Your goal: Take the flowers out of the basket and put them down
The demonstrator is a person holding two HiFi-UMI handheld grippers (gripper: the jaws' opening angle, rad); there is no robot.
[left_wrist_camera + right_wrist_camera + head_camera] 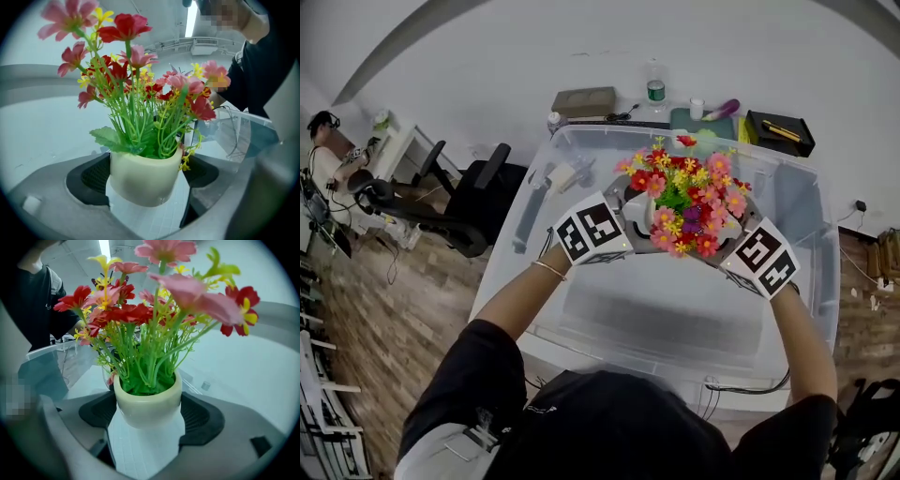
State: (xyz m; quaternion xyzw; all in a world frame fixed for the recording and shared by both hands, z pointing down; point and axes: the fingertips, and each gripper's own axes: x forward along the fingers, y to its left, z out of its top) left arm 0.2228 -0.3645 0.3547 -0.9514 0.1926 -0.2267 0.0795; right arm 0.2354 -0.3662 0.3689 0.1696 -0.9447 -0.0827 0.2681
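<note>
Two grippers on one load.

Head view: left gripper [623, 214] and right gripper [724, 239] meeting from opposite sides under the flowers [686, 199]. Bunch held over the clear basket [581, 319], above its far half, about midway between the side walls. Pot hidden here beneath the blooms. Beyond the basket's far edge: a bottle [655, 89], a brown box [584, 100], a dark tray [780, 131]. Office chair [478, 202] off to the left.

Left gripper view: jaws clamped on the cream pot [143, 180], pressed to each flank, no gap visible. Stems upright, heads spreading wide above.

Right gripper view: same pot [147, 406] from the other side, likewise pinched between both jaws just below the rim. Level, not tilted.

Judged step: carrying the flowers clear of the basket toward a set-down spot. To do it well:
- Hold even pressure on both grips.
- Move the hands as one, with no twisting against each other.
- Lift well above the basket's rim before crossing it.
- Stay upright, top-heavy by the look of it.
- Lower to a flat seat on the base, then release one side at a time.
</note>
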